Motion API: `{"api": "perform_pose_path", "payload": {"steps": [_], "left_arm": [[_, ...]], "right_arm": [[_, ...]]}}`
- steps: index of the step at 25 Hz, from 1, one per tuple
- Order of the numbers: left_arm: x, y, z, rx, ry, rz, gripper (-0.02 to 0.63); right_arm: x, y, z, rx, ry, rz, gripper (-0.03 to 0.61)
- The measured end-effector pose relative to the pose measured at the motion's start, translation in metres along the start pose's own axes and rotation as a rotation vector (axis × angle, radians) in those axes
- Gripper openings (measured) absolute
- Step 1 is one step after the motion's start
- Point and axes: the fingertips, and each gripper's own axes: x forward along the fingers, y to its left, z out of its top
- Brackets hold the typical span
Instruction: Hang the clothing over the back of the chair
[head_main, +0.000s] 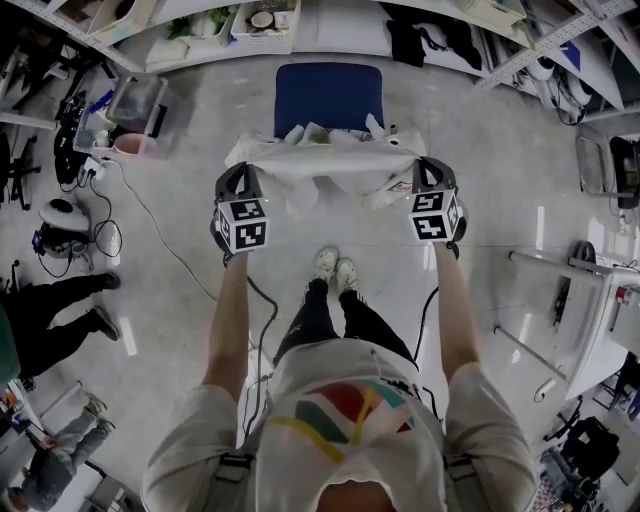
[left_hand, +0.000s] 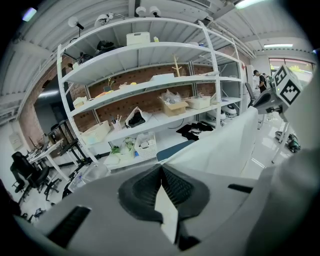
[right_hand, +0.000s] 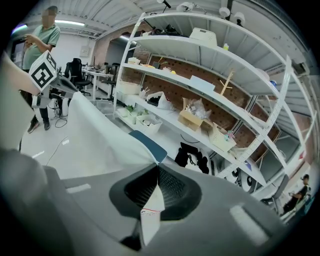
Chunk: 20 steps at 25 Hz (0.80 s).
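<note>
Both grippers are clamped onto the white garment (head_main: 320, 165), one at each end. The left gripper (head_main: 243, 172) has its jaws pinched together on a fold of the cloth. The right gripper (head_main: 426, 168) is shut on the other end the same way, and there's a bit of red stitching on the piece it's pinching. The fabric is stretched between them across the middle of the head view, sagging a little in the centre, up off the floor. The blue chair (head_main: 328, 97) is right above it, top centre of the frame. The cloth's upper edge overlaps the chair's lower edge there, but I can't tell if they're actually touching.

Room-wise, it's a pale glossy floor (head_main: 500, 230) with light streaks reflecting off it. White metal shelving (right_hand: 210, 85) packed with boxes and baskets runs along the top of the head view, with some black clothes (right_hand: 192, 152) down near its bottom. There's a clear bin (head_main: 140, 103) in the upper left and a cable (head_main: 150, 215) snaking over the floor below it. A person (head_main: 60, 300) in dark trousers is at the left edge, and a white table (head_main: 600, 330) sits at the right edge.
</note>
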Motion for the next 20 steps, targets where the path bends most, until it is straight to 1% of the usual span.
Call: {"api": "perform_pose_path", "payload": {"steps": [3, 8, 10, 14, 16, 18, 20], "left_arm": [[0.000, -0.002, -0.004, -0.004, 0.003, 0.001, 0.014], [0.005, -0.005, 0.004, -0.057, 0.008, -0.012, 0.017], [0.004, -0.006, 0.006, -0.067, 0.001, -0.004, 0.017], [0.000, -0.007, 0.007, -0.078, -0.004, 0.005, 0.019], [-0.001, -0.006, 0.007, -0.081, -0.005, 0.005, 0.041], [-0.002, -0.004, 0.008, -0.086, -0.007, 0.005, 0.086], [-0.004, -0.004, 0.009, -0.086, -0.010, 0.009, 0.094]], "right_arm": [[0.003, 0.004, -0.004, 0.021, -0.003, 0.010, 0.009], [0.005, -0.001, -0.001, 0.110, -0.012, 0.027, 0.012], [0.004, -0.002, -0.002, 0.136, -0.007, 0.028, 0.047], [0.000, -0.001, -0.001, 0.151, -0.005, 0.039, 0.060], [-0.003, -0.001, 0.003, 0.150, -0.014, 0.033, 0.069], [-0.004, -0.001, 0.006, 0.152, -0.024, 0.030, 0.087], [-0.005, -0.001, 0.008, 0.154, -0.032, 0.033, 0.098]]}}
